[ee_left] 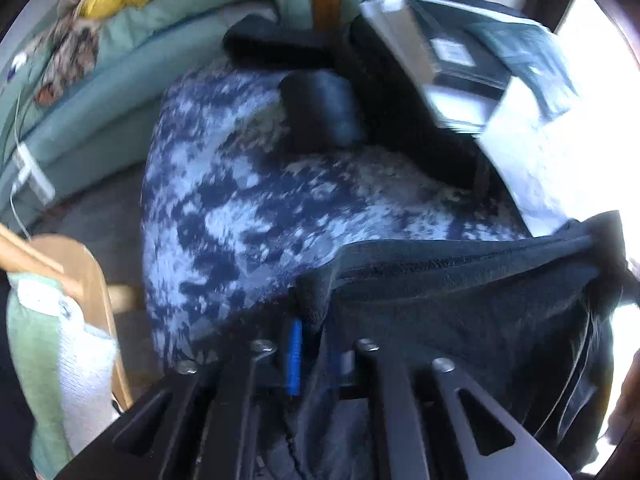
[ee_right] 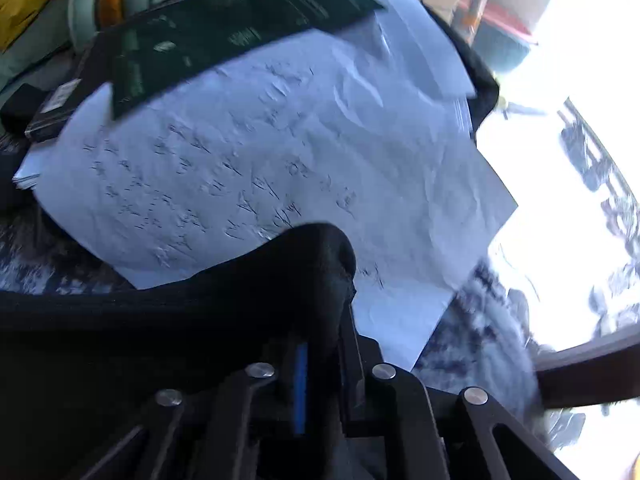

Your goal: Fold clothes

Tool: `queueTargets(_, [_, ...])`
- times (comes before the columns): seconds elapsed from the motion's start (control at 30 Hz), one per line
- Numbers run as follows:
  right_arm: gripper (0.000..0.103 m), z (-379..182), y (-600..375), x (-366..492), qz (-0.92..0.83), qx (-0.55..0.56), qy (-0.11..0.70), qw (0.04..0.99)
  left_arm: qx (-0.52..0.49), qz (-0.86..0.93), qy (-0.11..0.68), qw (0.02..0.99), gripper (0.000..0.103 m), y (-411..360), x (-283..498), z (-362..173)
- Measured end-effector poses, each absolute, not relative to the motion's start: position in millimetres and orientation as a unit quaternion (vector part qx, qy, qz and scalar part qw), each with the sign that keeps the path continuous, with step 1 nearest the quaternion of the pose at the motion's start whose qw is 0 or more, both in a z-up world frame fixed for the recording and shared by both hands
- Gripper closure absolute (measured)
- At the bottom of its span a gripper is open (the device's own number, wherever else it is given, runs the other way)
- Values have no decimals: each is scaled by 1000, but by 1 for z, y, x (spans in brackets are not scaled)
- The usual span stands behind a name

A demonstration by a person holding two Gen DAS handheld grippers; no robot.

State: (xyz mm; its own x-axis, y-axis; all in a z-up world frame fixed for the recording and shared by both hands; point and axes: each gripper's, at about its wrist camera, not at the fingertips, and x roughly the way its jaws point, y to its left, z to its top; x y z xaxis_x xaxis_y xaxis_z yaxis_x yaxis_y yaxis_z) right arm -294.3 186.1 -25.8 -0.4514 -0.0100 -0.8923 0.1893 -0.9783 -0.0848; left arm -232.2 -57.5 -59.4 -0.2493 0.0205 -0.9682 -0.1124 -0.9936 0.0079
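The left gripper (ee_left: pixel 310 344) has its fingers drawn tight on a corner of the dark garment (ee_left: pixel 460 300), the cloth bunched up between them beside a blue pad. From there the garment's hemmed edge runs taut toward the right side of the left wrist view, with the rest hanging below it. The right gripper (ee_right: pixel 320 364) is likewise clamped on the same dark garment (ee_right: pixel 180 320), whose gathered corner rises in a hump above its fingertips while the cloth stretches off to the left.

The garment is held over a blue-and-white mottled blanket (ee_left: pixel 248 200). Toward the blanket's far right edge lies a sheet of handwritten paper (ee_right: pixel 280 152), and a dark green booklet (ee_right: pixel 224 36) overlaps the sheet's far edge. A black case (ee_left: pixel 324 108), perhaps a pouch, since the blur hides its detail, rests on the blanket near the papers. A pale green cushion (ee_left: pixel 120 92) borders the blanket's left edge
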Motion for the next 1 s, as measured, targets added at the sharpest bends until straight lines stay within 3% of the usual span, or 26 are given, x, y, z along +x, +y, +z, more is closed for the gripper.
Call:
queueTargets(0.03, [66, -28, 187, -293, -846, 524, 90, 53, -618, 784, 31, 36, 76, -61, -234, -62])
queueTargets(0.1, [51, -23, 191, -286, -854, 506, 115, 35, -622, 782, 13, 32, 69, -70, -232, -61])
queueTargets(0.3, [49, 17, 228, -247, -857, 500, 108, 58, -651, 753, -46, 86, 47, -97, -177, -31])
queueTargets(0.37, [49, 29, 242, -219, -845, 518, 101, 84, -667, 734, -48, 123, 44, -98, -146, -25])
queueTargets(0.67, [49, 48, 320, -28, -815, 556, 31, 163, -650, 726, -41, 219, 44, -84, 24, -8])
queueTargets(0.9, [49, 10, 397, 56, -800, 581, -29, 144, -624, 734, -76, 257, 43, -63, 136, -29])
queueTargets(1.0, [49, -14, 421, 77, -795, 591, -47, 130, -597, 759, -31, 258, 43, -45, 182, -42])
